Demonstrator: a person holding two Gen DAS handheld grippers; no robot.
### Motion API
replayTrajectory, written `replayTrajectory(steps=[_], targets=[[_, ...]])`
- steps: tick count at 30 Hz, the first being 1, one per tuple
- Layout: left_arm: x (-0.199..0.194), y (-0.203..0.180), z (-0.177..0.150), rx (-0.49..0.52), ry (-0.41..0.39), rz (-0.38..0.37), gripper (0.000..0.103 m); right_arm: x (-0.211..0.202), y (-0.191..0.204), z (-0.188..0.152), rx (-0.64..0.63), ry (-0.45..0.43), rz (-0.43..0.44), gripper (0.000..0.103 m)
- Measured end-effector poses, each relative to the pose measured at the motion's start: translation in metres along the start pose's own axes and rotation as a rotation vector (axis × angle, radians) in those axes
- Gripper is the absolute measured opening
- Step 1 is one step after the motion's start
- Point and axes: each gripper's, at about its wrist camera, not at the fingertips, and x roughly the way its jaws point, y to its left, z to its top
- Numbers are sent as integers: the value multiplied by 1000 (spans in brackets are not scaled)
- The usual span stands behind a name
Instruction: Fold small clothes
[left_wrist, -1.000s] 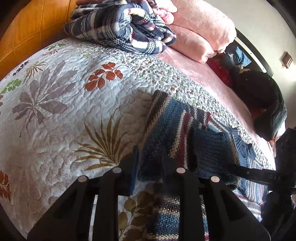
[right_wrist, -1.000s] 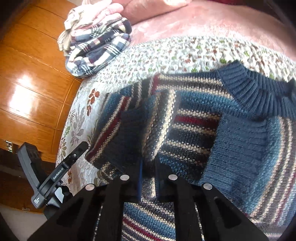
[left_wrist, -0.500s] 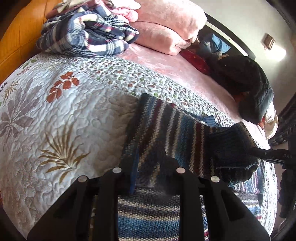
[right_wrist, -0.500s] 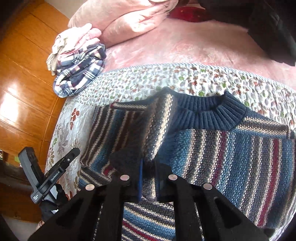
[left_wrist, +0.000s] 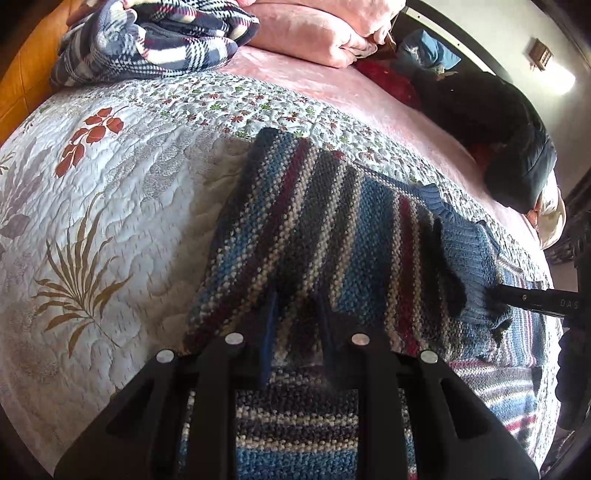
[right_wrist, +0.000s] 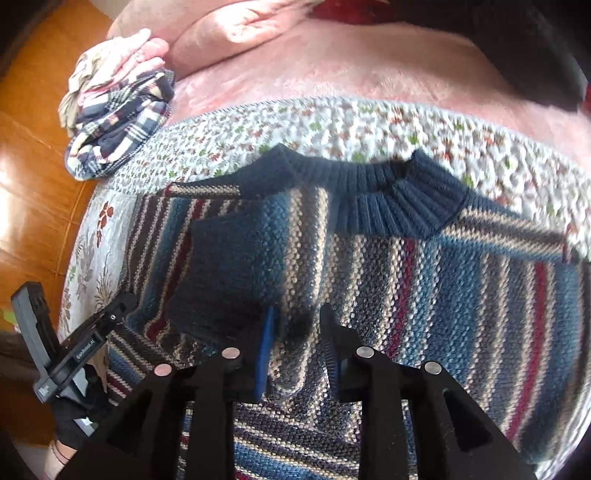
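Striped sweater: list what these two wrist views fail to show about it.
- Hem of the striped sweater: hidden in both views behind the gripper bodies at the bottom edge.
- Its far sleeve: cut off by the right wrist frame's edge and motion-blurred.
- Folded-over sleeve cuff: dark and shadowed in the right wrist view.
- Grip of the left hand-held gripper: knit lies between its fingers, but contact is unclear.

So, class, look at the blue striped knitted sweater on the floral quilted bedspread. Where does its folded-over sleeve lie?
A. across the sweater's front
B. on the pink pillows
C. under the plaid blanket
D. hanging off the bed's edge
A: the sleeve of the blue striped knitted sweater lies folded across its striped front, below the ribbed collar.
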Motion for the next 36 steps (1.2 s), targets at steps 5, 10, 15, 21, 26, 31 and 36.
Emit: replayTrajectory(steps=[5,10,15,21,26,31,36], targets=[[-13,-1,-3,-4,-17,-21,29,-14,54,-2,-196,-19,-5,38],[-3,-3,-8,0,5,-16,29,22,99,-7,-336,43,-84,63],[7,1,-9,5,15,-14,29,51,98,-13,-339,60,-166,51],[7,1,-12,16,8,-13,29,22,70,-10,-208,-2,-70,14],[7,1,-13,25,5,-6,29,-29,29,-16,-41,-101,34,14],[8,0,-13,33,4,4,29,-62,-22,-23,117,-170,40,14],[9,-1,-13,43,11,9,29,-70,-81,-36,258,-151,43,14]])
